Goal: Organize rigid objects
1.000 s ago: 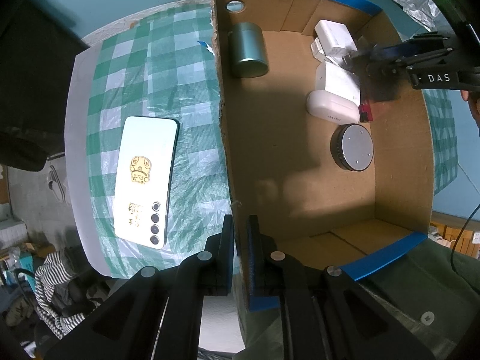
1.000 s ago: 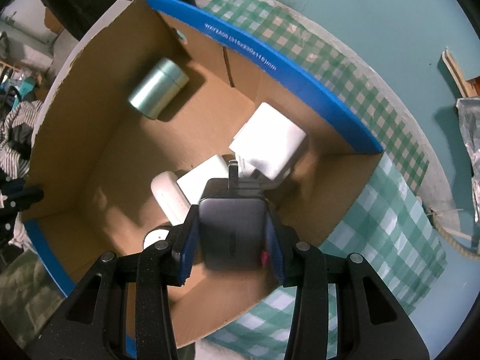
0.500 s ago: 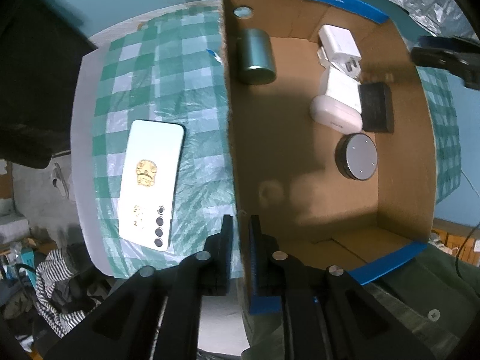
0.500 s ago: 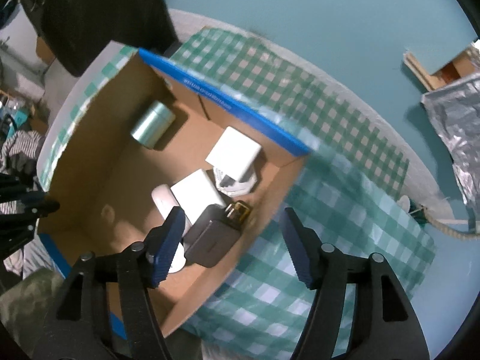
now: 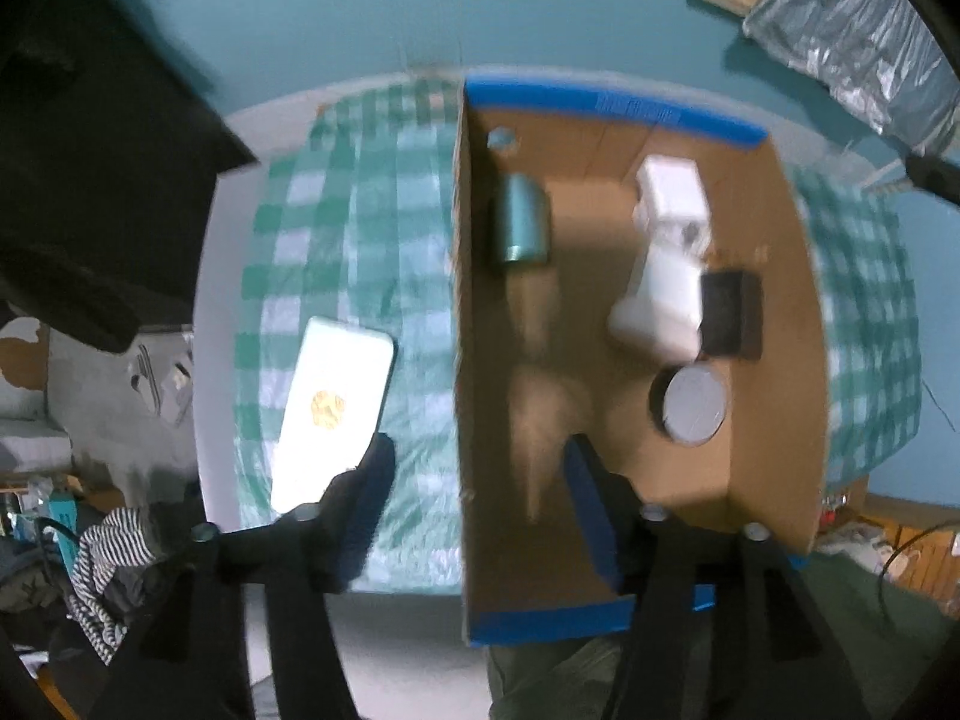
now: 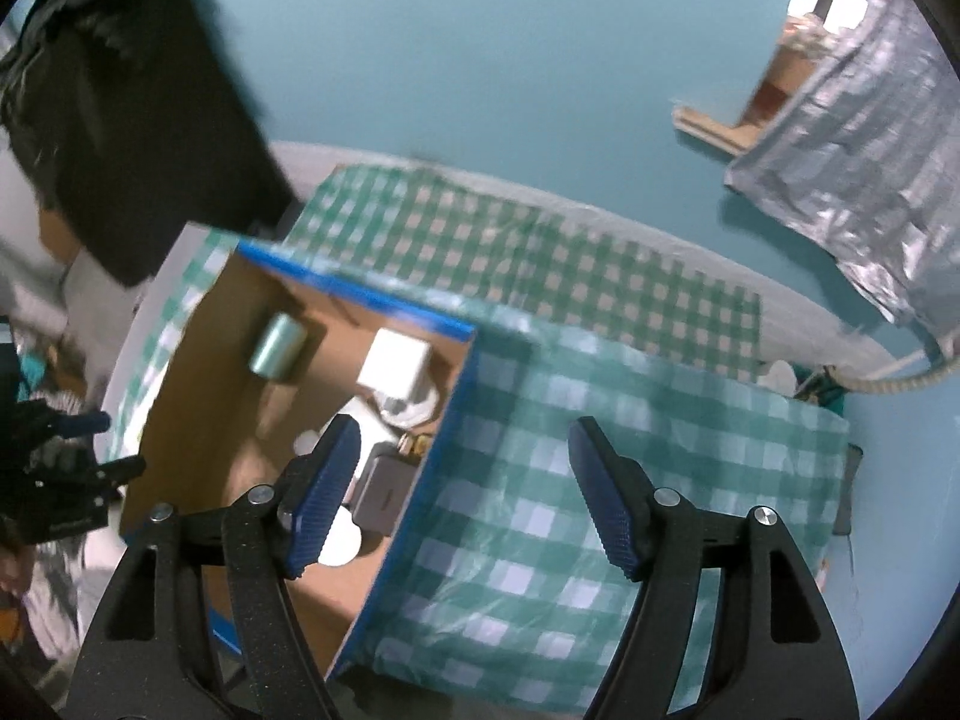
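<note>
A cardboard box (image 5: 780,396) with blue-taped rims stands on a green checked cloth; it also shows in the right wrist view (image 6: 180,396). Inside lie a teal cylinder (image 5: 521,227), white chargers (image 5: 672,222), a black adapter (image 5: 729,315) and a round grey puck (image 5: 696,407). A white phone (image 5: 333,408) lies on the cloth left of the box. My left gripper (image 5: 474,504) is open and empty, straddling the box's left wall from above. My right gripper (image 6: 465,492) is open and empty, high above the box's right wall.
The checked cloth (image 6: 600,480) covers a white table on a teal floor. A silver foil sheet (image 6: 852,138) lies at the far right. Dark clothing (image 5: 90,120) is at the left, and striped fabric (image 5: 102,564) lies below the table edge.
My right gripper let go of the black adapter into the box, opened wide and rose away to the right. My left gripper opened from shut on the box's left wall and lifted.
</note>
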Available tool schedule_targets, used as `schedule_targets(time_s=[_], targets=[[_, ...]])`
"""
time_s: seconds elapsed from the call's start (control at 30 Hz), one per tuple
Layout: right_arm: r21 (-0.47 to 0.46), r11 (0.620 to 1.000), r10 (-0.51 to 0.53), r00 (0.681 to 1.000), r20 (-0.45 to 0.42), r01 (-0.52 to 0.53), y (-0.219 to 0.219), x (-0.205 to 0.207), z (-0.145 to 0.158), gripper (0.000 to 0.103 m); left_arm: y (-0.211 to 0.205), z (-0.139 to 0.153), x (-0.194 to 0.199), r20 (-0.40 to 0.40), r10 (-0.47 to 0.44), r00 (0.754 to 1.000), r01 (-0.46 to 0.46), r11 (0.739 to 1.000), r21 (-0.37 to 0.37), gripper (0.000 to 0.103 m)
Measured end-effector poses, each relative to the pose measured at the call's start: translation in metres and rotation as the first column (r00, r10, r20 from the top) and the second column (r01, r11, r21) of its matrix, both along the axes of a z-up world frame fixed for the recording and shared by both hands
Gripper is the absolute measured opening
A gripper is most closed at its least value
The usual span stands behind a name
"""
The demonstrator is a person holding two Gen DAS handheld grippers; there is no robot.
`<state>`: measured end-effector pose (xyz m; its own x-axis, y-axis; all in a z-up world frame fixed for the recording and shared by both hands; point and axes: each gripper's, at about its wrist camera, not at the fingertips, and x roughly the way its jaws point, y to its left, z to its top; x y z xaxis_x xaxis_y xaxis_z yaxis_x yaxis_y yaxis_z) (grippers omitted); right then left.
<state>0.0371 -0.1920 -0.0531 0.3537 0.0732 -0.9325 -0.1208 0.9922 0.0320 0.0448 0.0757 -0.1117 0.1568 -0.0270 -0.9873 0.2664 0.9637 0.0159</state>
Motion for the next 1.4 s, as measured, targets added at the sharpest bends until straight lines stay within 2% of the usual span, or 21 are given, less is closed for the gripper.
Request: schedule_targets(time_s=[0.07,0.1,0.33,0.47,0.57,0.67,0.93,1.13,1.4], targets=[[0.007,0.999,-0.041,0.998,0.038,0.041,-0.009,-0.006,0.009,0.072,-0.007,0.013,0.001,0.044,0.002,0.999,-0.001,1.000,-0.019,0.074],[0.005,0.998,-0.057,0.997,0.056,0.057,-0.012,-0.008,0.013,0.072,-0.011,0.020,0.001,0.062,-0.003,0.998,0.005,0.999,-0.032,0.076],[0.034,0.987,-0.162,0.969,0.188,0.158,-0.035,-0.029,0.039,0.072,-0.044,0.064,-0.002,0.195,-0.052,0.979,0.067,0.995,-0.072,0.085],[0.005,0.985,-0.170,0.957,0.237,0.173,-0.038,-0.039,0.049,0.072,-0.057,0.078,-0.006,0.248,-0.075,0.966,0.091,0.994,-0.052,0.090],[-0.011,0.984,-0.169,0.950,0.262,0.178,-0.040,-0.048,0.056,0.072,-0.063,0.088,-0.010,0.288,-0.069,0.955,0.087,0.995,-0.050,0.092],[-0.021,0.984,-0.166,0.943,0.290,0.179,-0.042,-0.056,0.064,0.072,-0.062,0.097,-0.012,0.310,-0.031,0.950,0.063,0.994,-0.092,0.094],[-0.035,0.983,-0.158,0.935,0.319,0.179,-0.047,-0.068,0.073,0.072,-0.056,0.117,-0.023,0.381,0.047,0.924,0.005,0.991,-0.133,0.095],[-0.019,0.984,-0.159,0.934,0.321,0.175,-0.048,-0.073,0.077,0.072,-0.058,0.126,-0.034,0.418,0.045,0.907,-0.001,0.995,-0.105,0.100],[-0.017,0.985,-0.158,0.933,0.322,0.172,-0.046,-0.078,0.080,0.072,-0.059,0.131,-0.040,0.425,0.044,0.904,-0.002,0.995,-0.099,0.101]])
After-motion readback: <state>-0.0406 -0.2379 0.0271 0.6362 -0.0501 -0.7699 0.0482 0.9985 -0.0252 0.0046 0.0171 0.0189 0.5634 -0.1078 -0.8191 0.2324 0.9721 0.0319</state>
